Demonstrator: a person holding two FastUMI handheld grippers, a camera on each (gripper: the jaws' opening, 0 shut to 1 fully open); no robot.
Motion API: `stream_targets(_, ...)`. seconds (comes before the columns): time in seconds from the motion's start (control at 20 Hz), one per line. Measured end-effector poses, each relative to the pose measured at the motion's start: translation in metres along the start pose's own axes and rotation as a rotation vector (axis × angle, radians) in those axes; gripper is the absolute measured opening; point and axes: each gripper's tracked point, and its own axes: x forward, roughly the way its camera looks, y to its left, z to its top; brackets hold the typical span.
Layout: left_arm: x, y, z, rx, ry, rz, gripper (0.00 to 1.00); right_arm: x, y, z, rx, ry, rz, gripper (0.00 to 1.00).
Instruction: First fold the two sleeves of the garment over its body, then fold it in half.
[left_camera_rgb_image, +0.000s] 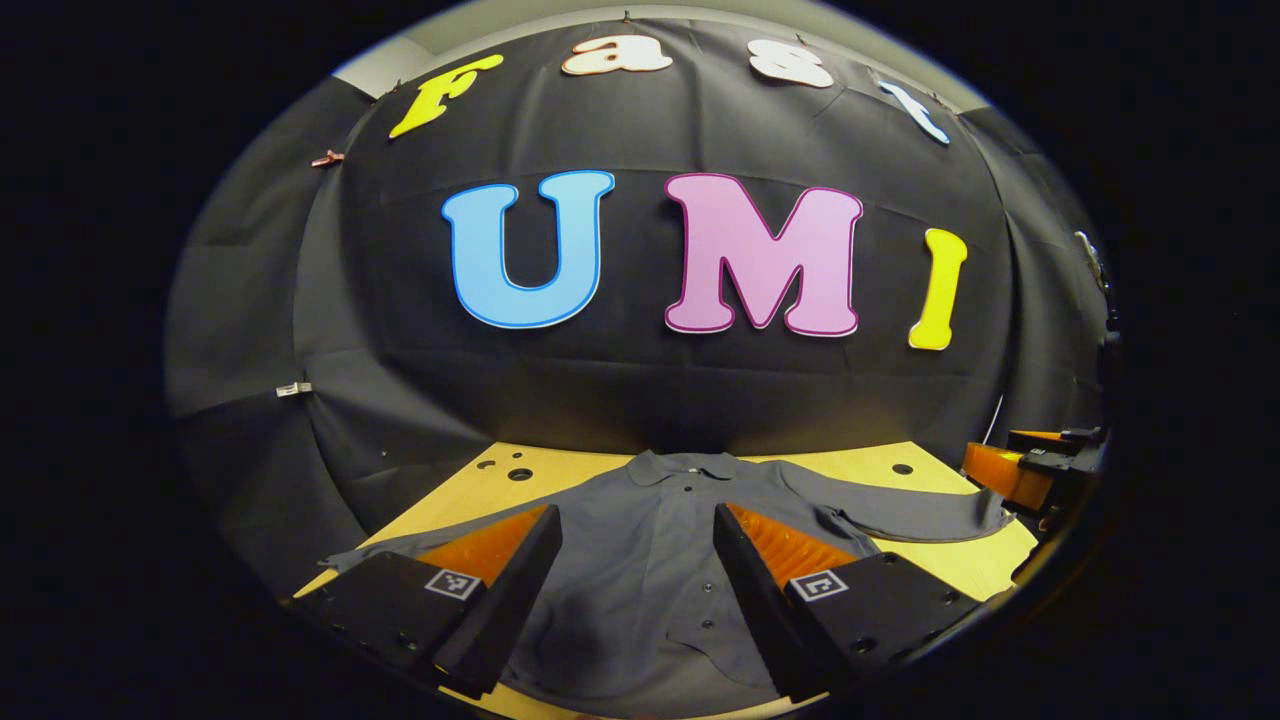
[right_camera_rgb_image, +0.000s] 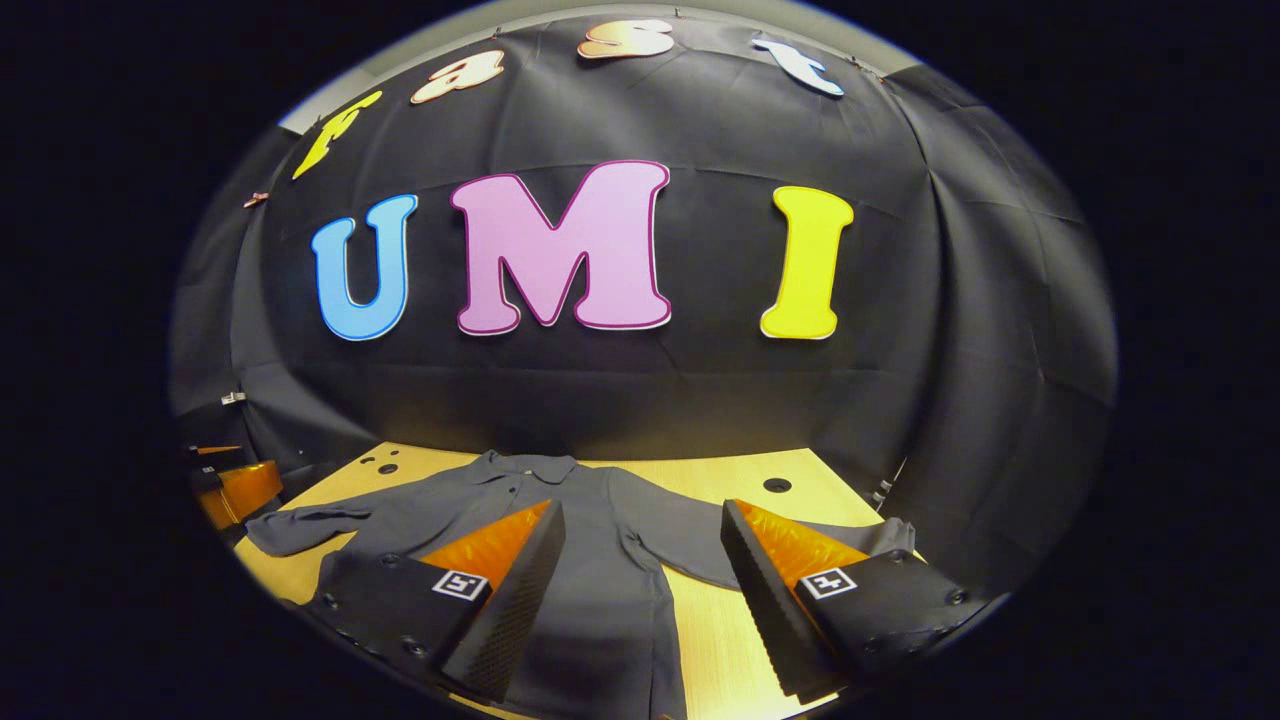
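My left gripper (left_camera_rgb_image: 636, 575) and right gripper (right_camera_rgb_image: 640, 580) both hang spread wide, holding nothing, above the grey shirt (left_camera_rgb_image: 650, 560). It lies flat on the wooden table (left_camera_rgb_image: 920, 470), collar toward the far wall, sleeves stretched outward, buttons showing.

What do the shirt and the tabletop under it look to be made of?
The shirt: thin woven cloth, matte grey, going by its soft wrinkles, limp spread sleeves and small buttons. The tabletop: likely light plywood or similar board with a smooth pale finish and round holes drilled in it; the grain is too faint to be sure.
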Motion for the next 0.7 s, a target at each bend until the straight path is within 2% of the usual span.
stream_targets(0.4, 0.016, 0.007, -0.009, 0.008, 0.063, 0.035, 0.96, 0.028, -0.048, -0.017, 0.006, 0.067, -0.09, 0.97)
stream_targets(0.55, 0.023, 0.009, -0.012, 0.016, 0.083, 0.042, 0.96, 0.039, -0.091, -0.022, -0.017, 0.095, -0.178, 0.98)
stream_targets(0.7, 0.03, 0.01, -0.019, 0.012, 0.105, 0.055, 0.96, 0.048, -0.139, -0.037, 0.013, 0.159, -0.268, 0.98)
